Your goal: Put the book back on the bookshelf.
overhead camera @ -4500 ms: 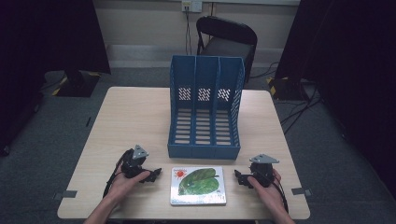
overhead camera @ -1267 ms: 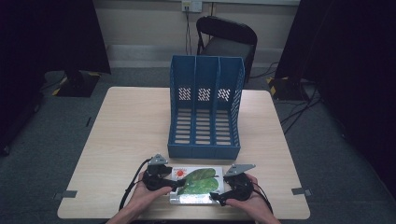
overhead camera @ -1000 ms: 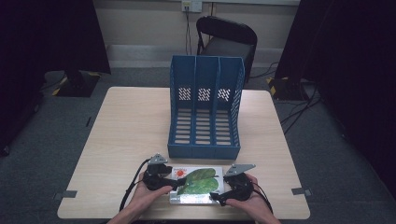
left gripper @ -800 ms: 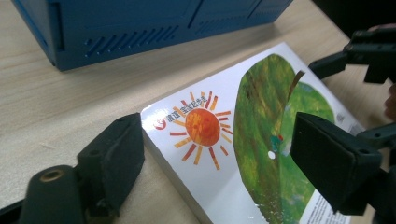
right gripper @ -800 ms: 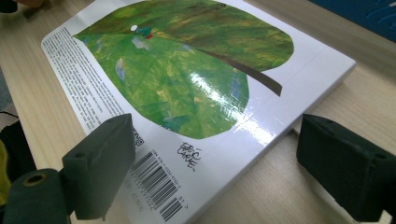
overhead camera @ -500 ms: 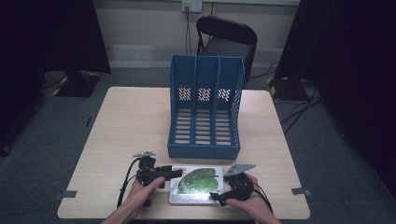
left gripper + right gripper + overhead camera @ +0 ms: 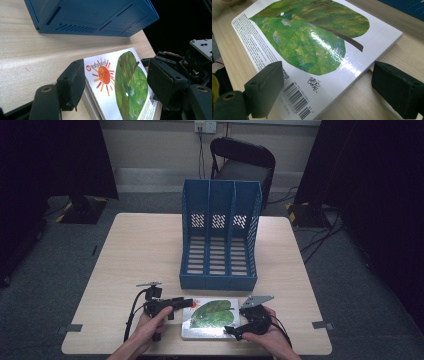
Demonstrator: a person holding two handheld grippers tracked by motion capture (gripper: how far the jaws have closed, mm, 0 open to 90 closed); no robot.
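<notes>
The left gripper (image 7: 115,92) had its two black jaws spread wide, and they stood on both sides of the near left corner of the book (image 7: 120,85). One jaw was beside the edge of the book near the red sun picture, the other jaw was above the cover, over the green leaf. I could not tell if any pad really touched the book. From the high view, this gripper (image 7: 186,304) lay on its side, with the jaws pointing to the book's left edge.

The right gripper (image 7: 329,92) was also wide open. In its own view the corner of the book (image 7: 312,45) with the barcode lay between the jaws: the left jaw was over the white margin beside the barcode, the right jaw stood apart from the book's edge, over the table (image 7: 362,100). From the high view, this gripper (image 7: 231,331) was at the near right corner of the book (image 7: 210,317).

The book lay flat on the wooden table (image 7: 140,250), near the front edge, between the two hands. Its cover showed a large green leaf and a small red sun. Just behind it stood the blue file rack (image 7: 220,235) with three compartments, not touching the book. Behind the table was a dark chair (image 7: 242,162).
</notes>
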